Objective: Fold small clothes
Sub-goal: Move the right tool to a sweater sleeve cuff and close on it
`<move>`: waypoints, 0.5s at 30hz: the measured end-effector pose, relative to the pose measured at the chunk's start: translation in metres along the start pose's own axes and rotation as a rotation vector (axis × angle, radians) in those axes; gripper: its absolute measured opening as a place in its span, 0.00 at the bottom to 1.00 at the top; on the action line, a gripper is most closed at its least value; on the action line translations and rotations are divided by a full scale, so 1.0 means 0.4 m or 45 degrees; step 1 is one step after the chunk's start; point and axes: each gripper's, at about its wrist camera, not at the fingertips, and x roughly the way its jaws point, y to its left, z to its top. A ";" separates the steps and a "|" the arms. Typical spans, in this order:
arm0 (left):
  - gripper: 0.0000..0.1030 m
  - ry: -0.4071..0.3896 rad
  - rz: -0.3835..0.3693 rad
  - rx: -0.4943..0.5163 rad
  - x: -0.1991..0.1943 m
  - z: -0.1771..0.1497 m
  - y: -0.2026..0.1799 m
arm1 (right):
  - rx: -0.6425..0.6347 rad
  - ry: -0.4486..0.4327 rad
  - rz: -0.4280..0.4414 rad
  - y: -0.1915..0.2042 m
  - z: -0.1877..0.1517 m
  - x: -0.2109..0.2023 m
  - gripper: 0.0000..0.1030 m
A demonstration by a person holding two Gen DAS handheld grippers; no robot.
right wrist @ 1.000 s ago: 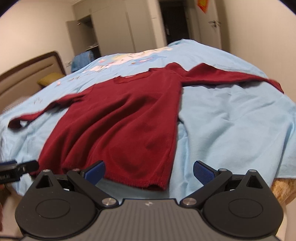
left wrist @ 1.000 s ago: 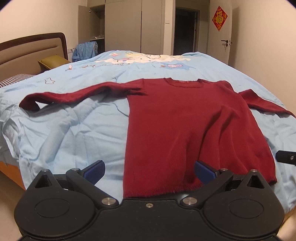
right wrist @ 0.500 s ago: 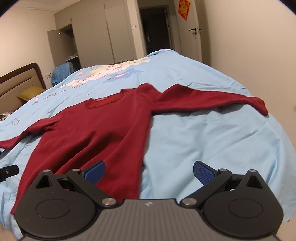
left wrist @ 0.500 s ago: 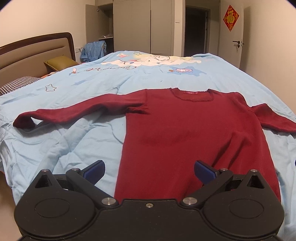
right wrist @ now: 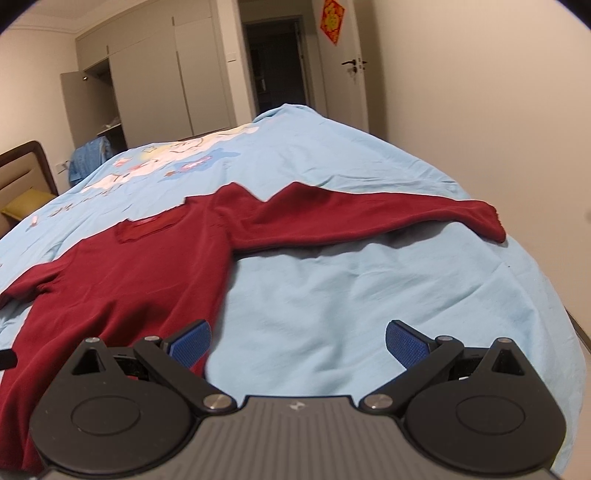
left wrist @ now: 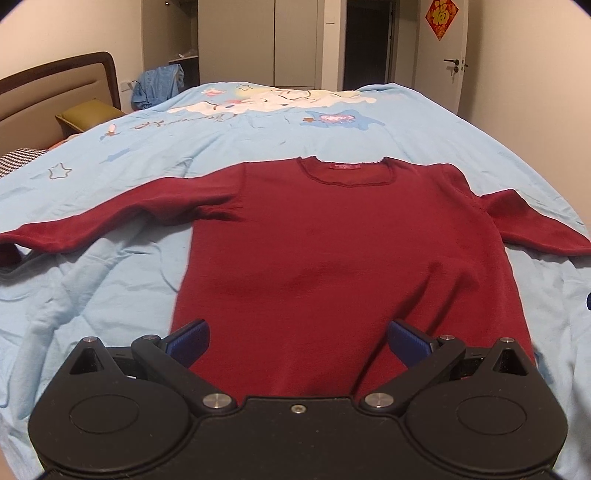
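Left wrist view: the left gripper (left wrist: 297,341) hangs over the lower body of a dark red long-sleeved sweater (left wrist: 332,258), its blue-padded jaws wide apart and holding nothing. The sweater lies flat and face up on the light blue bedsheet (left wrist: 92,295), neckline (left wrist: 345,173) toward the far end of the bed, one sleeve (left wrist: 110,218) stretched out to the left of the body and the other sleeve running off to the right. Compared with a second ago, the hem has slipped out of sight beneath the gripper and the sweater now sits squarely ahead, so the gripper has moved forward and centred itself over the garment. A brown headboard (left wrist: 55,85) stands far left of the sweater; a red door ornament (left wrist: 441,16) hangs beyond it.

Right wrist view: the right gripper (right wrist: 297,343) also has its jaws spread and empty, one pad above the sweater's side edge, the other above bare sheet. The right-hand sleeve (right wrist: 369,221) lies fully extended across the sheet, its cuff (right wrist: 487,221) near the bed's edge. A second ago this camera looked across the hem; now it has swung to face the sleeve, and the hem is out of frame.

Nothing is folded yet. Judging from both approaches, the grippers are lining up for a first fold, probably a sleeve or side brought over the body, though neither touches the fabric.
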 end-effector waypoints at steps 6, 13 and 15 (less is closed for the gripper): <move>0.99 0.034 -0.041 0.034 0.067 0.040 -0.068 | 0.043 -0.083 -0.001 -0.083 0.030 0.033 1.00; 0.99 0.140 -0.100 -0.002 0.161 0.097 -0.163 | 0.234 -0.128 0.006 -0.246 0.094 0.108 1.00; 0.99 0.157 -0.114 0.000 0.177 0.107 -0.184 | 0.304 -0.080 0.001 -0.295 0.112 0.144 1.00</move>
